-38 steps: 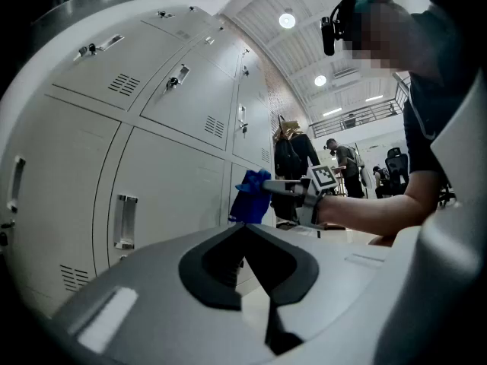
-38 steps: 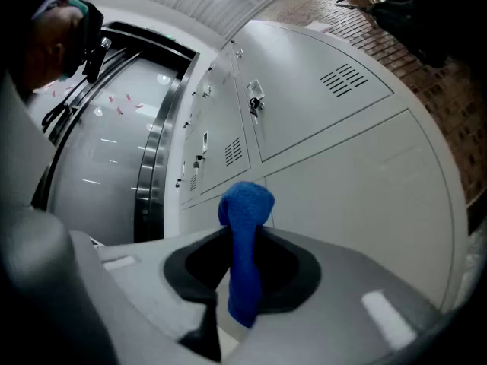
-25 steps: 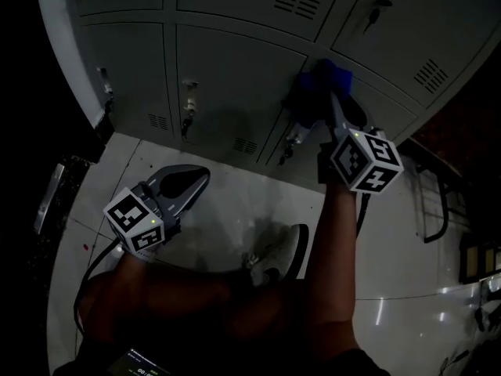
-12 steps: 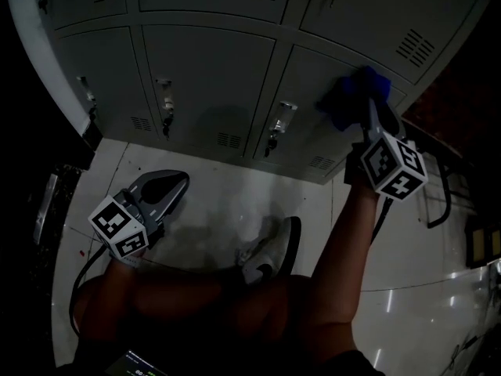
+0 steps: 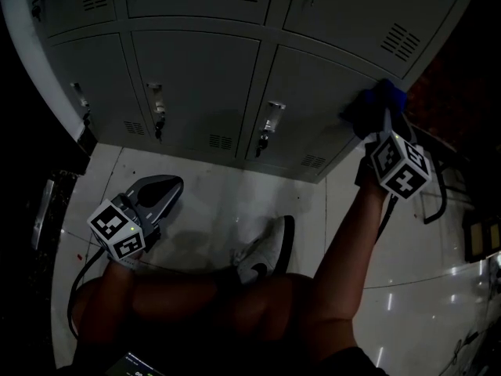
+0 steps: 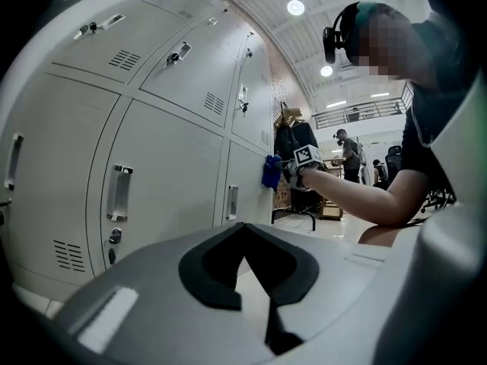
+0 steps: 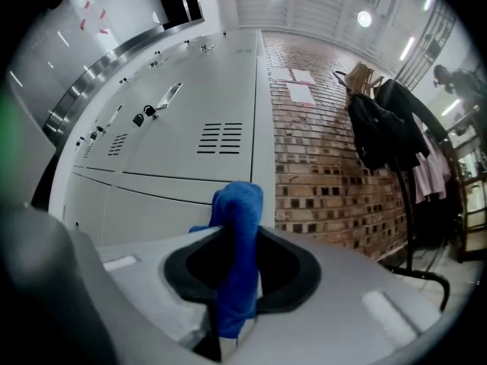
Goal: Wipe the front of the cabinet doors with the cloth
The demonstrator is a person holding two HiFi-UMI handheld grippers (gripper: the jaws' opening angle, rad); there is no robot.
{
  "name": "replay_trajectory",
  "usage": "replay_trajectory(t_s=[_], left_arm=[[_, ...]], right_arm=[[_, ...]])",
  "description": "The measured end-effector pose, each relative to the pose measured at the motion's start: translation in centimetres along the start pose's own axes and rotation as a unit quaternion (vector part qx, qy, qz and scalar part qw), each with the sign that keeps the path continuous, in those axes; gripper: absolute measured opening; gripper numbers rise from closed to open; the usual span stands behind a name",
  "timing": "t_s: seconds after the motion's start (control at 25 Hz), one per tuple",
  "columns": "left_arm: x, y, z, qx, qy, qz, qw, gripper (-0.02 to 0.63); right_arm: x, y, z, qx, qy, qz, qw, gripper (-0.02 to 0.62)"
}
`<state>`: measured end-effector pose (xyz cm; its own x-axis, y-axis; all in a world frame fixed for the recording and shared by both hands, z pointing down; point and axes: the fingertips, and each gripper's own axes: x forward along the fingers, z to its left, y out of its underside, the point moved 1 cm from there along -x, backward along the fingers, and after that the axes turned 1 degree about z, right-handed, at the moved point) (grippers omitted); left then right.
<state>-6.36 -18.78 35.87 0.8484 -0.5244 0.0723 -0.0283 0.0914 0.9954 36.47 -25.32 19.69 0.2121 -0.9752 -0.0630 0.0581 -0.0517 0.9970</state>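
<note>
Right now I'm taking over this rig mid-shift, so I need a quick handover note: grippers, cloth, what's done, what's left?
Right gripper: shut on the blue cloth, holding it against the right edge of the lower right cabinet door.
Left gripper: shut, empty, low over the floor, away from the doors.
Done: cloth gripped and on the door.
Left: the pictures don't show which doors are already wiped; assume the others still need it.

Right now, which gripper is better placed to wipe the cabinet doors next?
The right. The right gripper has its jaws shut on the blue cloth, up at the rightmost cabinet door. The left gripper is empty, jaws shut, low over the floor, away from the doors.
</note>
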Motion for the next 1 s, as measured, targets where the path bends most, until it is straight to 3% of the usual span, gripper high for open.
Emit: replay_trajectory(t_s=[0.2,0.4,0.52,0.68,0.88,1.0], left_arm=[[0.0,-0.3,-0.1,-0.001,0.001,-0.005,1.0,0.003],[0.0,-0.5,-0.1,-0.002,0.002,-0.008,1.0,0.003],[0.0,-0.4,-0.4,-0.002,0.006,-0.007,1.0,0.003],[0.0,-0.6,-0.5,0.0,0.008,-0.01,0.9999,0.003],[0.1,-0.5,-0.6,-0.004,0.011,-0.012,0.9999,0.003],[0.1,-0.5,-0.6,-0.005,0.011,-0.012,0.9999,0.003]], right_arm=[[-1.9,-2.2,2.4,-0.006,-0.03,-0.03,0.999,0.077],[-3.7,-3.5,9.8,-0.014,-0.117,-0.054,0.992,0.077],[-3.8,-2.5,15.0,-0.056,-0.185,-0.047,0.98,0.077],[-3.4,-0.4,19.7,-0.045,-0.245,-0.035,0.968,0.077],[-1.6,3.1,22.9,-0.035,-0.273,-0.014,0.961,0.077],[-0.2,5.0,23.1,-0.041,-0.257,0.006,0.966,0.077]])
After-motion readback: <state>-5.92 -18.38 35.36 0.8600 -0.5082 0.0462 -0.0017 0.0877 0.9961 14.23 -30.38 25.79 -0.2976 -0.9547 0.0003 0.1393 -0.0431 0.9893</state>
